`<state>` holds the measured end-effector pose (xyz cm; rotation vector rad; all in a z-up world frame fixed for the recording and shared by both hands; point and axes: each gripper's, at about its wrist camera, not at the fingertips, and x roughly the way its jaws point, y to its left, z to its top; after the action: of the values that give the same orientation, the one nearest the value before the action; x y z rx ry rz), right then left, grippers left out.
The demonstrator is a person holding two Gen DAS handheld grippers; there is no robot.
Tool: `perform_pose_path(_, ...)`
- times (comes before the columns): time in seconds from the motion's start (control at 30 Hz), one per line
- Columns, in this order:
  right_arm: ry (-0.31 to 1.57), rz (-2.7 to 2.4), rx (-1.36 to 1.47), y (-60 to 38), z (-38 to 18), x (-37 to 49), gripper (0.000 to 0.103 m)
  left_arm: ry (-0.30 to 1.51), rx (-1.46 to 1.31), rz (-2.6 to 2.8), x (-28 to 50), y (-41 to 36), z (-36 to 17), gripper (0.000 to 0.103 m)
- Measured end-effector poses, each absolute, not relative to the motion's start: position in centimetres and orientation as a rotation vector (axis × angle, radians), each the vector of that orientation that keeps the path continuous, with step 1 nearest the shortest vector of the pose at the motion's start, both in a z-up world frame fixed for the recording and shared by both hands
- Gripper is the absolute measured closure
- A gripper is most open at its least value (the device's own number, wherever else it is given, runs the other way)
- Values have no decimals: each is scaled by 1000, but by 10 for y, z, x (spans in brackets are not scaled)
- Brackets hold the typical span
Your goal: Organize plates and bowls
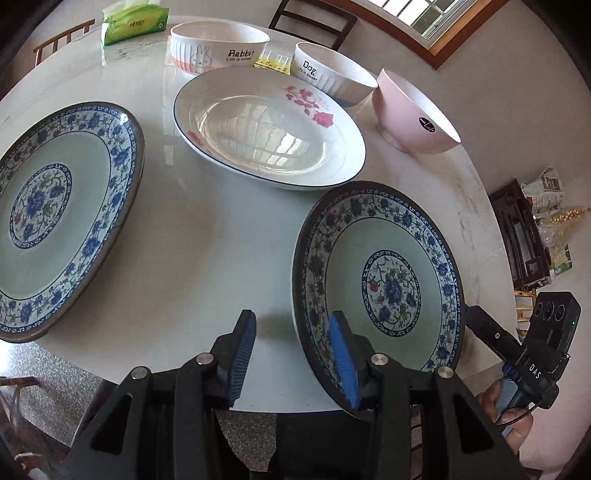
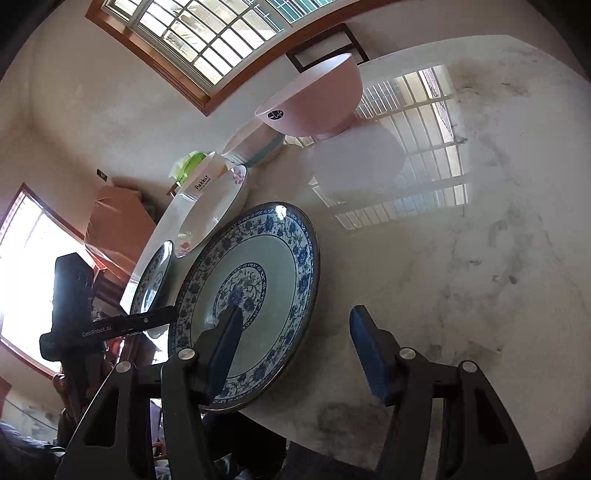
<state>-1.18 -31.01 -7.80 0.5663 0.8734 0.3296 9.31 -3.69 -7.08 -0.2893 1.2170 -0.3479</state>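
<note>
Two blue-patterned plates lie on the white round table [image 1: 207, 229]: one at the left [image 1: 55, 214], one at the right near the table's edge [image 1: 380, 273]. My left gripper [image 1: 291, 328] is open; its right finger [image 1: 341, 354] is over this right plate's near rim, its left finger over bare table. In the right wrist view my right gripper [image 2: 295, 321] is open, its left finger [image 2: 225, 347] over the same plate [image 2: 266, 258]. A white rose plate [image 1: 269, 125], a Rabbit bowl [image 1: 218, 46], a Dog bowl [image 1: 332, 74] and a pink bowl [image 1: 410, 110] stand behind.
A green tissue pack [image 1: 129, 22] and a small yellow-labelled glass [image 1: 275, 61] stand at the table's far side. Dark chairs [image 1: 314, 18] ring the table. A dark cabinet [image 1: 521, 236] with bags stands at the right. The right gripper's body [image 1: 532, 354] shows beyond the table's edge.
</note>
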Motion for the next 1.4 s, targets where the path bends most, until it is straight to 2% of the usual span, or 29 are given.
perform_pose_path(0.47,912,454,558,-301,-85,20,58,1224,-248,-332,101,-56,-69,63)
perform_pose_path(0.53,916,454,543,-301,-86,20,66,1228,-215,-291,102,-58,-68,77)
perform_pose_path(0.57,920,448,533,-301,-86,21,69,1225,-215,-287,102,-58,-68,79)
perform_pose_path(0.63,931,430,518,-304,-89,24,87,1219,-234,-298,100,-56,-68,80)
perform_pose_path(0.67,933,424,521,-308,-91,23,89,1215,-240,-300,98,-55,-68,81)
perform_pose_path(1.4,929,415,597,-290,-94,-15,90,1137,-186,-265,44,-33,-55,80)
